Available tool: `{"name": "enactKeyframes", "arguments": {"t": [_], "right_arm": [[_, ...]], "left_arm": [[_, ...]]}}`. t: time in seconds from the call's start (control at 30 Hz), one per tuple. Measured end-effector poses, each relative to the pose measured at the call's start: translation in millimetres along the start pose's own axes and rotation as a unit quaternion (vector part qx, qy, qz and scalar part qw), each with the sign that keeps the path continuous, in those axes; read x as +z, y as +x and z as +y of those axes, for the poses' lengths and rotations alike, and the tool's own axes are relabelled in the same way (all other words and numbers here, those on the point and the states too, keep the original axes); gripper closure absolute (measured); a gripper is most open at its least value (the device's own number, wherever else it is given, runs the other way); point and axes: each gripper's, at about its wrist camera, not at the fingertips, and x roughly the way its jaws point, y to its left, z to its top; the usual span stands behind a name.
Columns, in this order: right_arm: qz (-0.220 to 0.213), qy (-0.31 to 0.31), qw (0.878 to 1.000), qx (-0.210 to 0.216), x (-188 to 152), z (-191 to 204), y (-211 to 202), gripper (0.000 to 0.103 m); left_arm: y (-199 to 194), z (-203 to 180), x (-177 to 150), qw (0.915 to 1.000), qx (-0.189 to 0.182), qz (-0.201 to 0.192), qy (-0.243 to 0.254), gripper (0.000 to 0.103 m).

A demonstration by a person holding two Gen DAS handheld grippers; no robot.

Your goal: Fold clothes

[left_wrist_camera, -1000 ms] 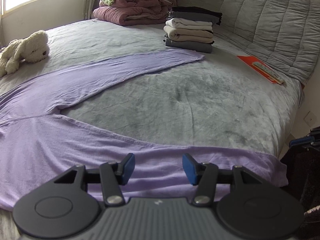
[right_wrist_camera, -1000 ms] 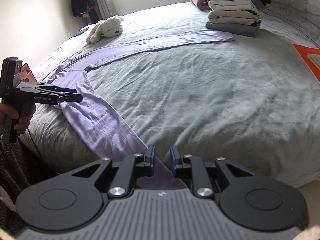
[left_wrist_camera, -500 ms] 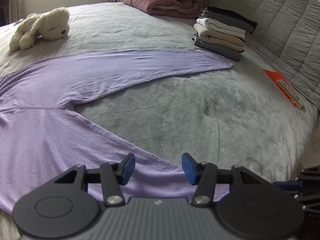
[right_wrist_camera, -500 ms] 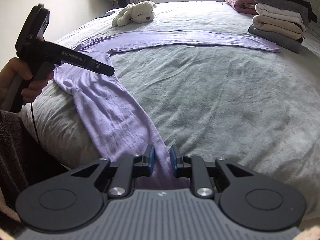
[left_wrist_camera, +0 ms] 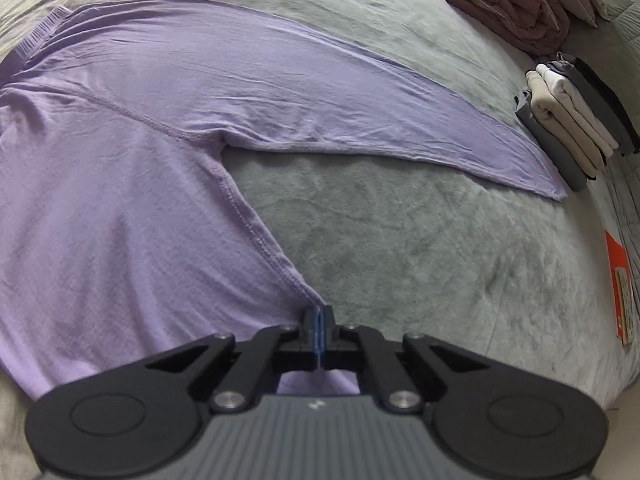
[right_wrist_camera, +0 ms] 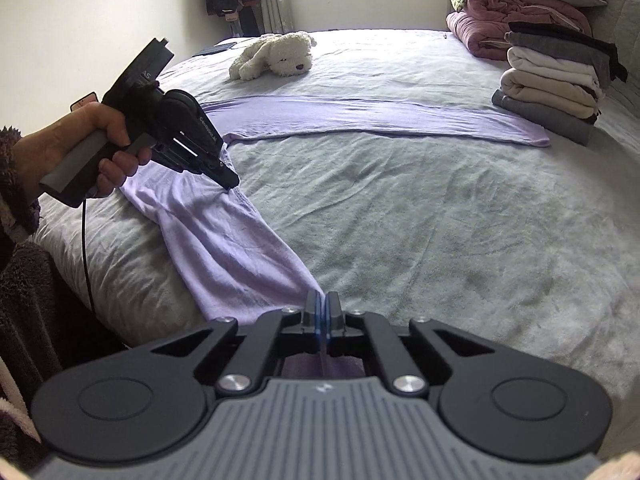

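Observation:
A lavender pair of trousers (left_wrist_camera: pixel 120 200) lies spread on the grey bed, one leg stretching toward the far right, the other toward me. My left gripper (left_wrist_camera: pixel 318 316) is shut on the inner seam edge of the near leg. It also shows in the right wrist view (right_wrist_camera: pixel 230 184), held in a hand, pinching the fabric. My right gripper (right_wrist_camera: pixel 321 304) is shut on the hem end of the same leg (right_wrist_camera: pixel 240 248) near the bed's front edge.
A stack of folded clothes (right_wrist_camera: pixel 556 80) stands at the far right by the other leg's end. A white plush dog (right_wrist_camera: pixel 276 56) lies at the back. Pink quilts and pillows (right_wrist_camera: pixel 520 4) are piled behind. An orange packet (left_wrist_camera: pixel 618 284) lies at the right.
Both grippers went from open to shut. The left gripper moved forward and down onto the leg's inner seam; the right gripper closed on the leg's hem end.

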Motion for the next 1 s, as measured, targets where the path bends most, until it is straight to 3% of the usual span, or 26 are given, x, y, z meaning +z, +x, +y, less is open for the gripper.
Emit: {"name": "enactKeyframes", "arguments": {"t": [0.3, 0.57, 0.6, 0.63, 0.7, 0.8, 1.0], "right_arm": [[-0.025, -0.009, 0.999, -0.039, 35, -18, -14, 0.1], [0.02, 0.041, 0.997, -0.059, 31, -54, 42, 0.099], [0.026, 0.05, 0.997, -0.059, 29, -56, 48, 0.098], [0.031, 0.06, 0.996, -0.058, 27, -59, 51, 0.098], [0.032, 0.083, 0.995, -0.054, 23, -65, 51, 0.089], [0.025, 0.117, 0.992, -0.041, 18, -76, 41, 0.078], [0.023, 0.128, 0.991, -0.043, 1, -80, 9, 0.076]], "left_arm": [[-21, -13, 8, 0.9953, -0.049, -0.083, 0.002, 0.103], [4, -19, 7, 0.9927, -0.058, -0.102, 0.029, 0.101], [4, -20, 4, 0.9921, -0.061, -0.104, 0.034, 0.093], [3, -20, 2, 0.9914, -0.065, -0.107, 0.039, 0.08], [0, -23, -4, 0.9893, -0.072, -0.115, 0.054, 0.065], [-8, -30, -14, 0.9844, -0.084, -0.129, 0.085, 0.064], [-16, -47, -32, 0.9763, -0.106, -0.128, 0.138, 0.064]]}}
